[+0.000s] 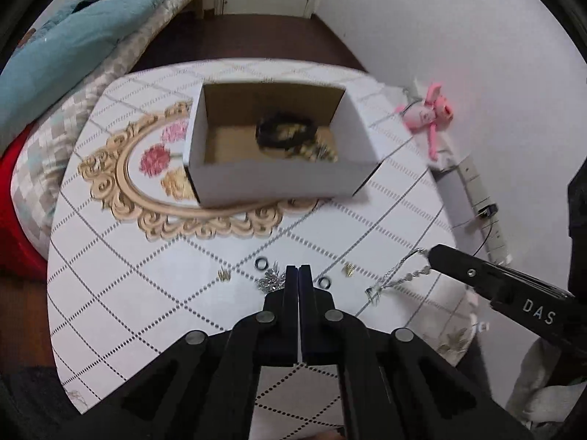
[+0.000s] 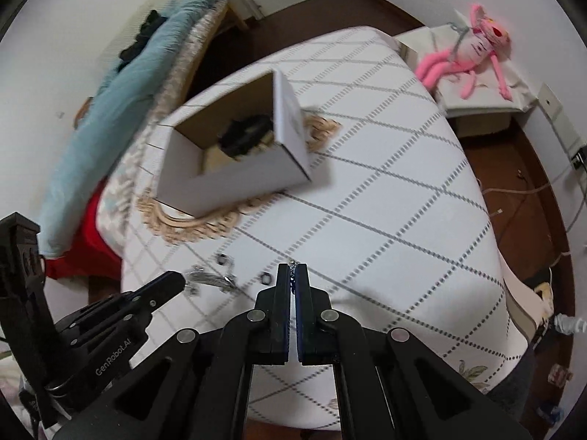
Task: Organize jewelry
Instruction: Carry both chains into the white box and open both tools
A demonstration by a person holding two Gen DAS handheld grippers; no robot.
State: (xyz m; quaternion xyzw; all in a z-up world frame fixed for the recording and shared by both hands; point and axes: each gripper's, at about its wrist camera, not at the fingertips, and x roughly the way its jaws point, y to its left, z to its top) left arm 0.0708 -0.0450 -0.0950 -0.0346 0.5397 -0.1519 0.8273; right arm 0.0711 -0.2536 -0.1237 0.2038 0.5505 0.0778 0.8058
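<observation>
Right gripper [image 2: 292, 275] pinching silver chain necklace [image 1: 398, 278]; left gripper [image 1: 298, 275] pressed together beside silver piece [image 1: 273, 279], hold unclear. Lift slowly, carry over cardboard box [image 1: 271, 179], avoid tangle.

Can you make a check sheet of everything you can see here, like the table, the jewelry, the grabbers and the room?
Surface: table under a white checked cloth.
Job's things: open cardboard box with dark jewelry inside; silver chain; silver piece; two black rings; small gold bits loose on the cloth.
Clutter: nothing seen.
Grippers: left gripper shut on the silver piece; right gripper shut on the chain.
Cables: power strip with a cable by the wall.
Surroundings: pink plush toy, bed with blue blanket, white walls.
</observation>
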